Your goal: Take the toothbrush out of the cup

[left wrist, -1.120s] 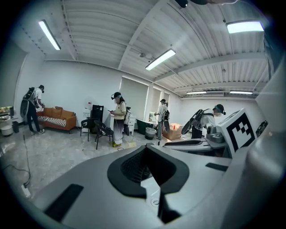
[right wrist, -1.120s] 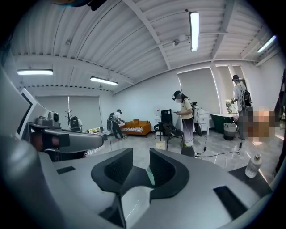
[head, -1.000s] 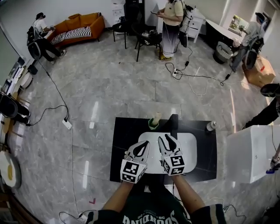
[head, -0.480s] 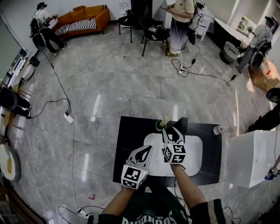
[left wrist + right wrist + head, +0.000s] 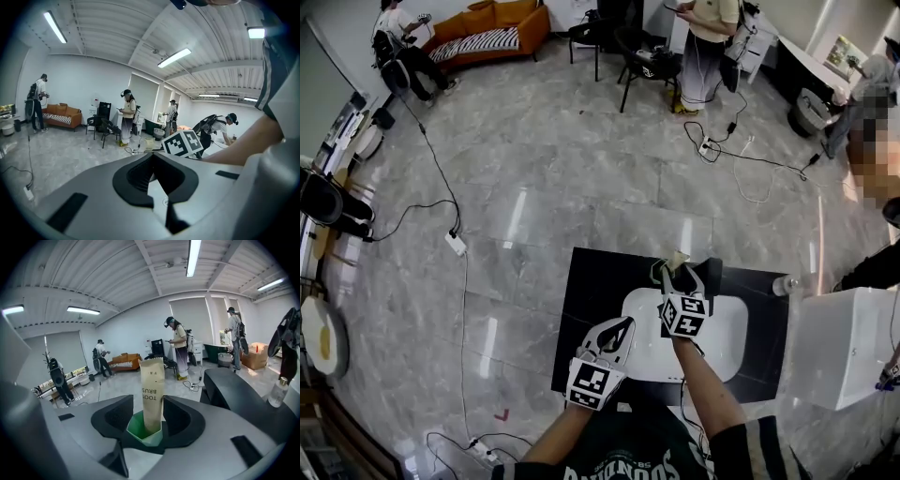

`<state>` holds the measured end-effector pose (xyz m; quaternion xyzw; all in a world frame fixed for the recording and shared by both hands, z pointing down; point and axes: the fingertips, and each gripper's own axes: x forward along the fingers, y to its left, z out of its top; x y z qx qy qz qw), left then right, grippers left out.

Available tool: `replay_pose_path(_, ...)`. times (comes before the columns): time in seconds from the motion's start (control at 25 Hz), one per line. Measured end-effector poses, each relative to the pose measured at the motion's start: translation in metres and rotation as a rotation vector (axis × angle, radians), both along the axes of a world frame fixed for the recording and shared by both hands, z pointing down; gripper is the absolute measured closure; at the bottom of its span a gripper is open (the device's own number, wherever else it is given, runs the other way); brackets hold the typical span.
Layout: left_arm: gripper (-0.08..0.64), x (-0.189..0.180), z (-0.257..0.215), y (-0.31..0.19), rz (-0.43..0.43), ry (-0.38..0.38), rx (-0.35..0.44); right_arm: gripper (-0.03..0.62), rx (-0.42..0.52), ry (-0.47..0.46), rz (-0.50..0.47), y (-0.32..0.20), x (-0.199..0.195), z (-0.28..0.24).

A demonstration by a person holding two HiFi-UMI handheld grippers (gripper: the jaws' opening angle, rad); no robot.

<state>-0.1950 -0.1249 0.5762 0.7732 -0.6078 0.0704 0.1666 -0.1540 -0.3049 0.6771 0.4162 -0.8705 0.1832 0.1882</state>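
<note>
Head view: at the worktop's (image 5: 581, 309) far edge the green cup (image 5: 658, 274) props the paper-sleeved toothbrush (image 5: 678, 258) upright, handy for a straight lift. The right hand-held gripper (image 5: 682, 277) is at it, while the left hand-held gripper (image 5: 624, 328) hangs by the near edge.

Left gripper view: its jaws seem clenched on nothing.

Right gripper view: the jaws have just been opening and stand released, with the toothbrush between them, untouched.
</note>
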Motion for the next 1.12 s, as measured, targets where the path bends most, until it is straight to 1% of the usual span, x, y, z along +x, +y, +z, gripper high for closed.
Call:
replay_pose_path(0.32, 0.550, -0.011, 0.007, 0.004, -0.010, -0.002, -0.015, 0.395, -0.031, 0.047, -0.004, -0.007, -0.003, 0.021)
replay_pose_path(0.36, 0.549, -0.012, 0.008, 0.004, -0.010, -0.002, -0.016, 0.415, -0.035, 0.053, -0.001, -0.007, -0.003, 0.022)
replay_pose_path(0.4, 0.551, -0.012, 0.008, 0.004, -0.011, -0.002, -0.017, 0.452, -0.039, 0.059, 0.003, -0.008, -0.003, 0.022)
replay_pose_path(0.44, 0.551, -0.012, 0.008, 0.004, -0.011, -0.002, -0.018, 0.461, -0.040, 0.060, 0.007, -0.008, -0.003, 0.021)
replay_pose_path(0.64, 0.551, -0.010, 0.010, 0.008, -0.009, 0.002, -0.019, 0.488, -0.023, 0.041, 0.006, -0.005, -0.002, 0.011)
replay_pose_path(0.84, 0.550, -0.009, 0.009, 0.008, -0.006, -0.001, -0.007, 0.495, -0.008, 0.018, -0.007, 0.000, -0.003, 0.000)
replay_pose_path(1.12, 0.550, 0.000, 0.002, 0.009, 0.009, -0.006, 0.008, 0.502, 0.063, -0.021, -0.030, 0.005, 0.002, -0.036)
